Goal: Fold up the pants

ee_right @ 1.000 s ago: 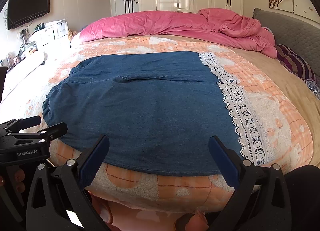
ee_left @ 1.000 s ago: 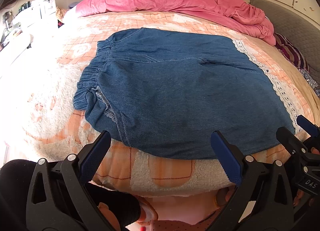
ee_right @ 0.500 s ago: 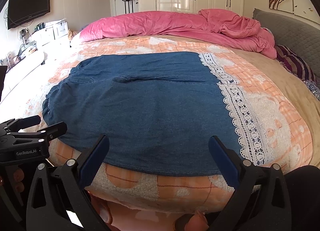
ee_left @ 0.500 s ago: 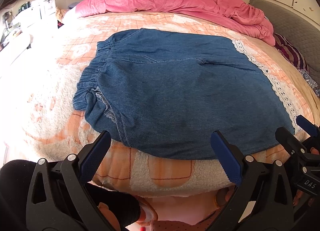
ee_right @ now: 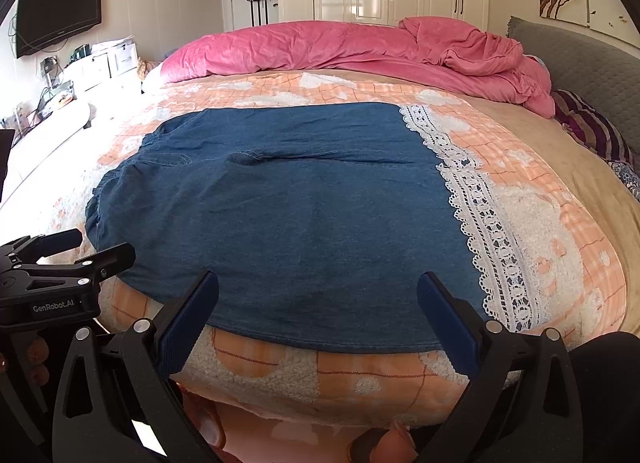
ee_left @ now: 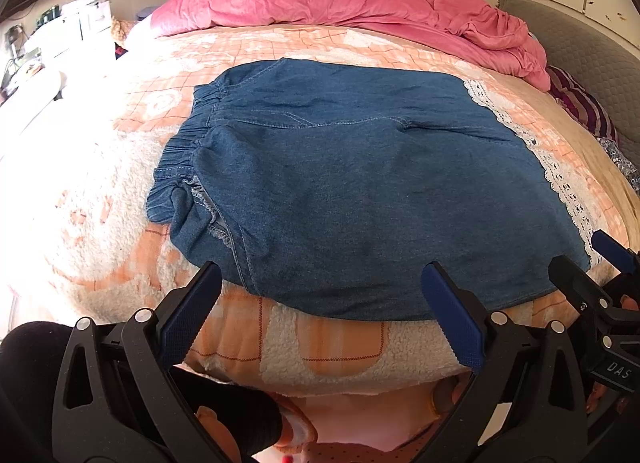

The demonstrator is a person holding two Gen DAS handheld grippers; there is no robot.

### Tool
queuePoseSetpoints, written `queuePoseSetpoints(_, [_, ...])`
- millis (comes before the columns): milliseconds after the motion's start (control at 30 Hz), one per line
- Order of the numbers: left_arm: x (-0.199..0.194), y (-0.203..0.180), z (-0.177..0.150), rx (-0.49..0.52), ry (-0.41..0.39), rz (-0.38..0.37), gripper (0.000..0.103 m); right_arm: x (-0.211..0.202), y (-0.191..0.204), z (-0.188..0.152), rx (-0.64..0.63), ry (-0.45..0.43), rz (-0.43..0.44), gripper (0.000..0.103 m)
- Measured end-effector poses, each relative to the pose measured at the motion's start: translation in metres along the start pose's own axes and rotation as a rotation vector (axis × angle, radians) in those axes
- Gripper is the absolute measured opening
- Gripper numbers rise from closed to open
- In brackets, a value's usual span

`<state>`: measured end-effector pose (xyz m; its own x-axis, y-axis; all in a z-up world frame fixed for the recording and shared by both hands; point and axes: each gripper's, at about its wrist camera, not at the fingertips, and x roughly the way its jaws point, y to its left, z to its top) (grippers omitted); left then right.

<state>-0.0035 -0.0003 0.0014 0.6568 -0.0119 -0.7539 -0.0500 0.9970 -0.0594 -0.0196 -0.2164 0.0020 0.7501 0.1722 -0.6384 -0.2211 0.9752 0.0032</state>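
Note:
Blue denim pants [ee_left: 352, 183] lie flat across the bed, elastic waistband at the left, white lace hem [ee_left: 560, 179] at the right. They also show in the right wrist view [ee_right: 300, 215], with the lace hem [ee_right: 480, 223] on the right. My left gripper [ee_left: 320, 303] is open and empty, just short of the pants' near edge by the waist end. My right gripper [ee_right: 316, 307] is open and empty, at the near edge toward the hem end. Each gripper shows at the side of the other's view.
The pants rest on an orange and white fleece blanket [ee_left: 328, 347]. A pink duvet [ee_right: 360, 51] is bunched at the far side. A grey headboard [ee_right: 592, 71] and striped pillow [ee_right: 592, 131] are at the right. A dresser and TV [ee_right: 56, 15] stand at the left.

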Motion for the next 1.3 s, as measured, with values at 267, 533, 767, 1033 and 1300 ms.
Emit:
queuePoseSetpoints(267, [0.001,0.000,0.001,0.001,0.003,0.000,0.094,0.004,0.002,0.000,0.002,0.015,-0.003,0.099])
queuePoseSetpoints(533, [-0.002,0.002,0.004,-0.004,0.005,-0.006,0.094,0.007,0.002,0.005,0.005,0.022,0.002,0.099])
queuePoseSetpoints(767, [-0.013,0.021,0.042,-0.020,-0.037,0.009,0.094,0.013,0.006,0.045,-0.073,0.023,0.081,0.099])
queuePoseSetpoints(1033, [0.020,0.067,0.112,-0.078,0.022,0.051,0.094,0.064,0.013,0.116,-0.098,0.089,0.173,0.099])
queuePoseSetpoints(1300, [0.084,0.119,0.170,-0.094,0.057,0.158,0.094,0.127,0.014,0.166,-0.118,0.143,0.196,0.099])
